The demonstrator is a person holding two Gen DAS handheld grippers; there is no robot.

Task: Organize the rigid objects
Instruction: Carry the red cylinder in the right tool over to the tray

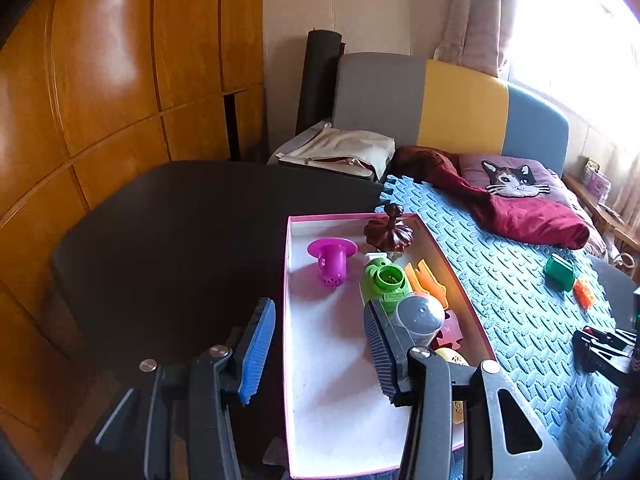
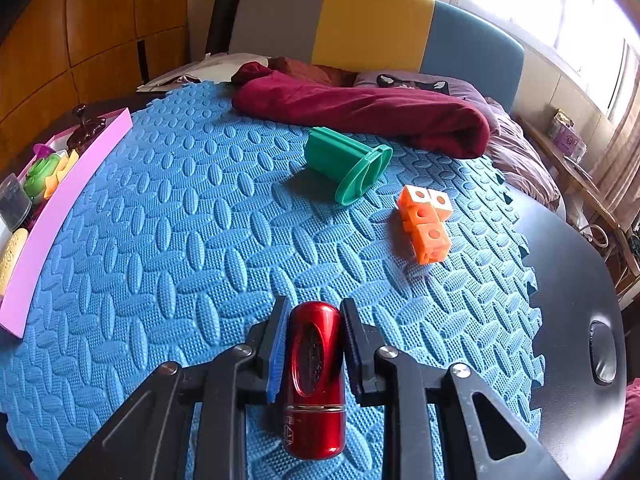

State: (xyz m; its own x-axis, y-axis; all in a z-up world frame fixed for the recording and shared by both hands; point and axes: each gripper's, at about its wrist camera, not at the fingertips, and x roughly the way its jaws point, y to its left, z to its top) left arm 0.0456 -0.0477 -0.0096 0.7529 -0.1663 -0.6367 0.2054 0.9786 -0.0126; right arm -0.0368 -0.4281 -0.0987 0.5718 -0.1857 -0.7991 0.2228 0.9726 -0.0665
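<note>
My right gripper (image 2: 314, 310) is shut on a shiny red metal cylinder (image 2: 316, 380) that lies on the blue foam mat (image 2: 180, 240). Farther out on the mat lie a green plastic cup (image 2: 346, 166) on its side and a cluster of orange cubes (image 2: 426, 226). My left gripper (image 1: 320, 344) hangs open over the pink box (image 1: 320, 400), with nothing between its fingers. In the box are a purple strainer (image 1: 332, 258), a green round piece (image 1: 386, 282), a brown spinning top (image 1: 388, 232), orange pieces (image 1: 426, 280) and a grey-lidded jar (image 1: 420, 316).
A dark red cloth (image 2: 360, 108) and a cat cushion (image 1: 512, 178) lie at the mat's far end, before a sofa back. The black table (image 2: 572, 280) shows to the right of the mat. The pink box (image 2: 60, 208) sits along the mat's left edge.
</note>
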